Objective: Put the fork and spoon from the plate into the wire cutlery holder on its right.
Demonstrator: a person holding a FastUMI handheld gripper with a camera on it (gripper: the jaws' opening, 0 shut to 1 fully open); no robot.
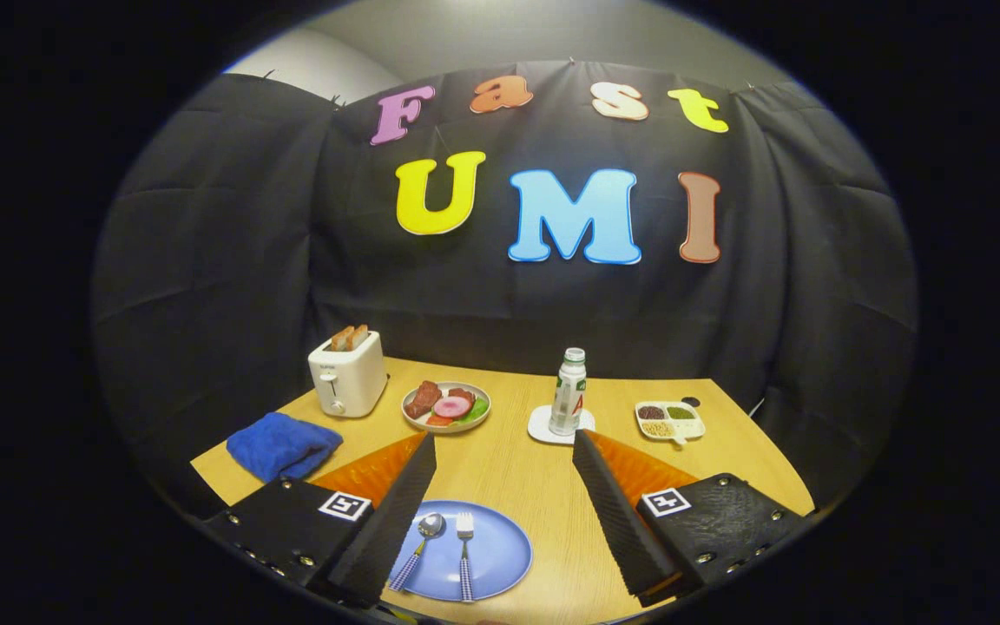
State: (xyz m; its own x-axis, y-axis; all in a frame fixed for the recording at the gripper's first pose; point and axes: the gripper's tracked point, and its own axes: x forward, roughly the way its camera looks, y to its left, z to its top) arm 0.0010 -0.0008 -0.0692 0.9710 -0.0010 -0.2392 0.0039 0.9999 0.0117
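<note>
Blue plate (500,555) below spread tongs (504,447), fork (464,555), spoon (420,549) untouched.

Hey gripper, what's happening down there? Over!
Gripper open, holding nothing, above the table. Spoon and fork lie side by side on the blue plate, between the fingers. Nothing blocking them. Over.
</note>
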